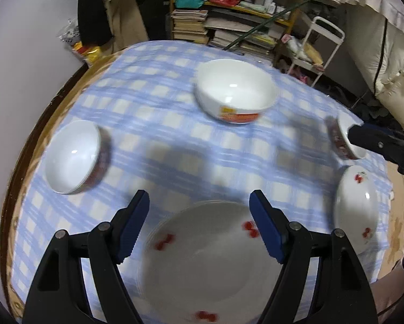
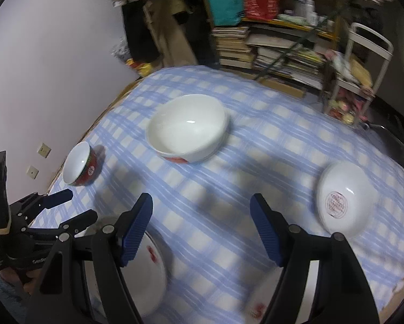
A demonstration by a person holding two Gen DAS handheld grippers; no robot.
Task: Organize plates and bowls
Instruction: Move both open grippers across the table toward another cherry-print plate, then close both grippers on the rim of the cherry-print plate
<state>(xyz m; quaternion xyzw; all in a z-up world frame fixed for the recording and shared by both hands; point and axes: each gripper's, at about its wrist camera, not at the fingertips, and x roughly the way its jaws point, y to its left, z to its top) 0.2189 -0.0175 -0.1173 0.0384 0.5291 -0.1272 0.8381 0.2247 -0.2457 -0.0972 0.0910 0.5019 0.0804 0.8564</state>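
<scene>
Nearest the left wrist camera, a white plate (image 1: 210,256) with red cherry marks lies on the blue checked tablecloth (image 1: 175,145), nothing on it. The left gripper (image 1: 199,226) hangs above it, jaws wide apart, holding nothing and touching nothing. To its right a second cherry-marked plate (image 1: 355,208) sits near the cloth's edge, also bare. At left, a small red-sided bowl (image 1: 72,156) stands upright and empty. Farther back, mid-table, a large white bowl (image 1: 235,89) with an orange label is empty too. At the right edge another small bowl (image 1: 342,135) is partly hidden behind the right gripper's finger (image 1: 377,141).

Right wrist view: the right gripper (image 2: 202,229) is over bare cloth between the two plates, jaws wide, nothing between the pads. The bowl with a red stamp inside (image 2: 345,199) lies to its right, empty. The left gripper shows at lower left in a hand (image 2: 16,278).

Behind the table: stacked books (image 1: 191,27) and a white cart (image 1: 323,46).
</scene>
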